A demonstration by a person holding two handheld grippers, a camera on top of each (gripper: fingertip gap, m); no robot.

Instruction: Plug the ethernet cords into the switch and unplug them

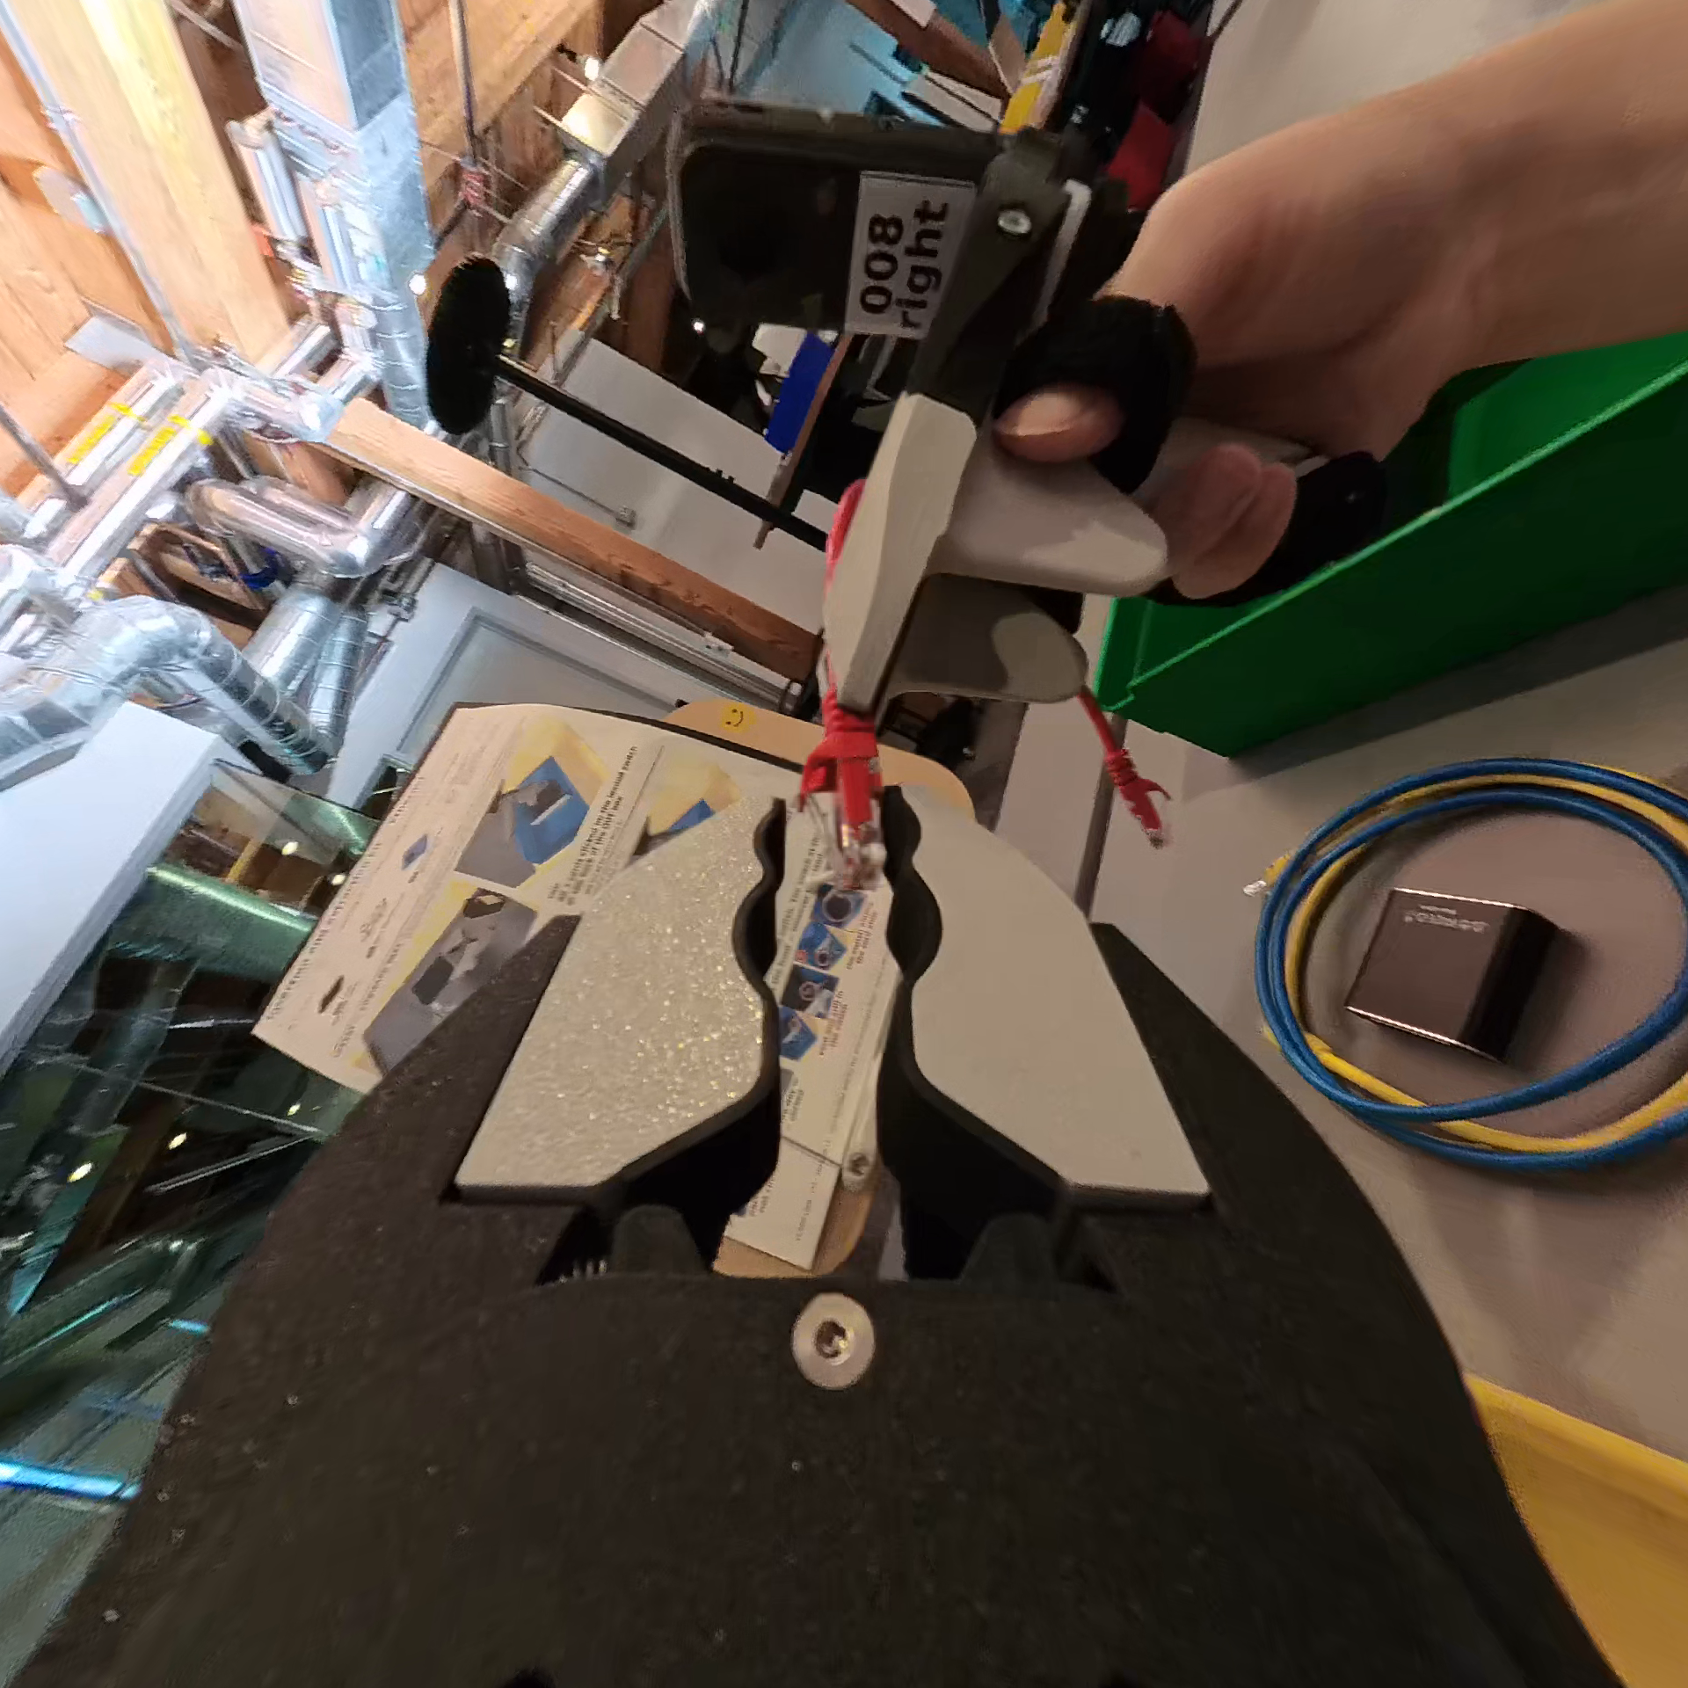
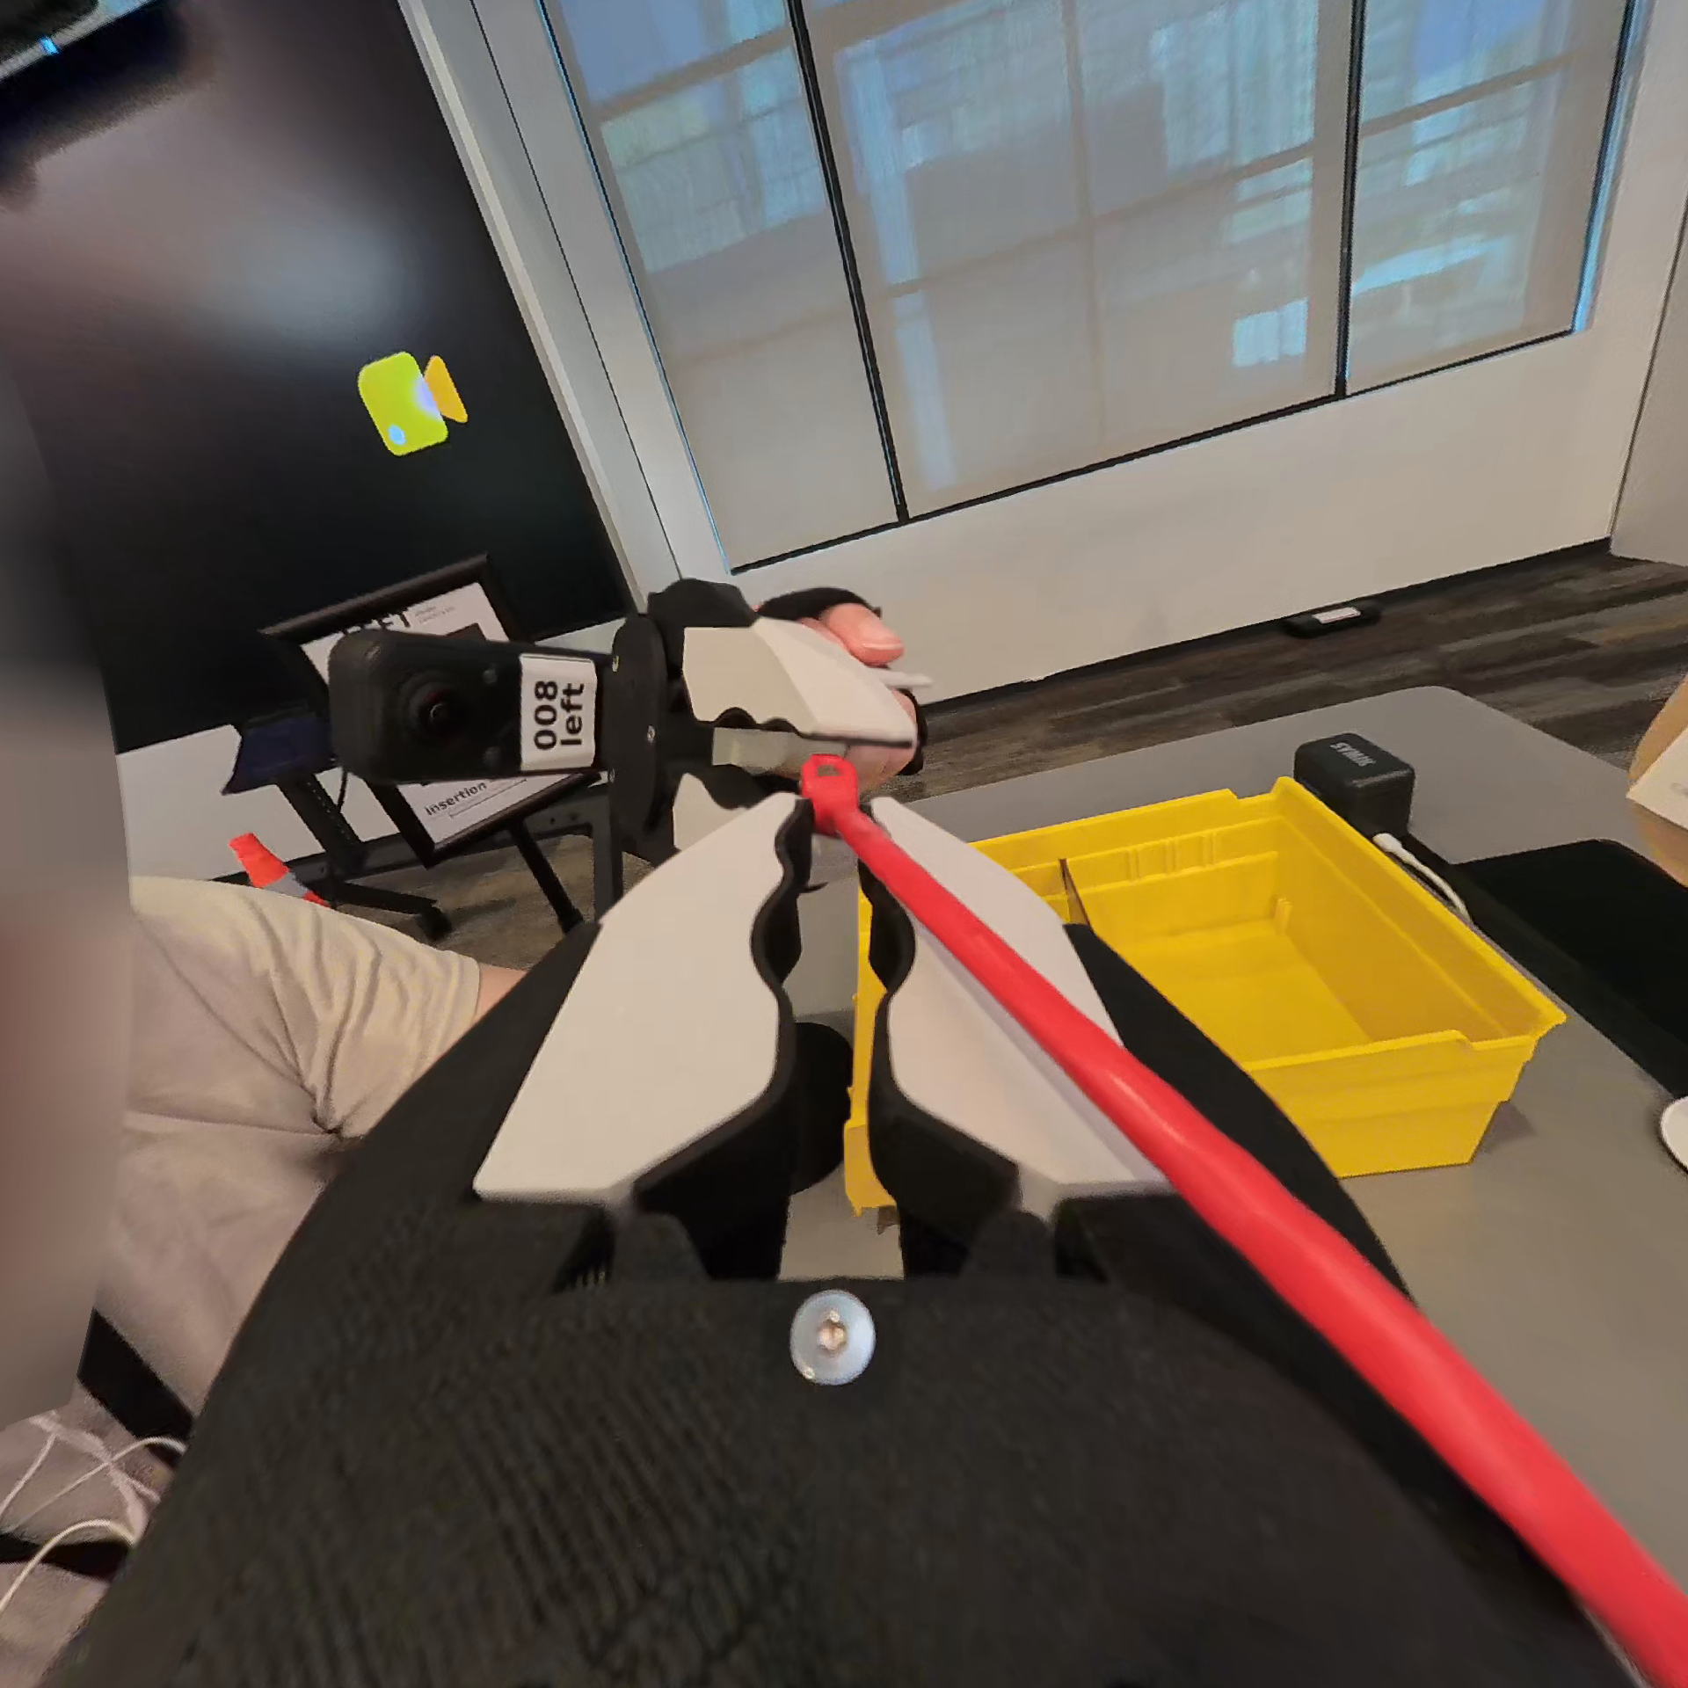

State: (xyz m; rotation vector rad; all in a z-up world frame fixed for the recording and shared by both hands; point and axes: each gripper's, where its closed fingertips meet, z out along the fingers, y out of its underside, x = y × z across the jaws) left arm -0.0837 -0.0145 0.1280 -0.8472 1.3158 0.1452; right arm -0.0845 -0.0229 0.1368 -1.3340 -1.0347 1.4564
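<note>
In the left wrist view my left gripper has its jaws partly open around the clear plug of a red ethernet cord. A gap shows on the plug's left side. My right gripper comes in from above, shut on the red cord just behind that plug. The cord's other plug dangles free. The small dark switch lies on the grey table to the right. In the right wrist view my right gripper pinches the red cord, facing the left gripper.
Blue and yellow cords are coiled around the switch. A green bin stands behind it. An empty yellow bin is on the table, with a black power adapter behind it. A printed sheet lies under the left gripper. My left and right fingertips are right by each other. The small dark switch is about 25 cm from my left fingertips.
</note>
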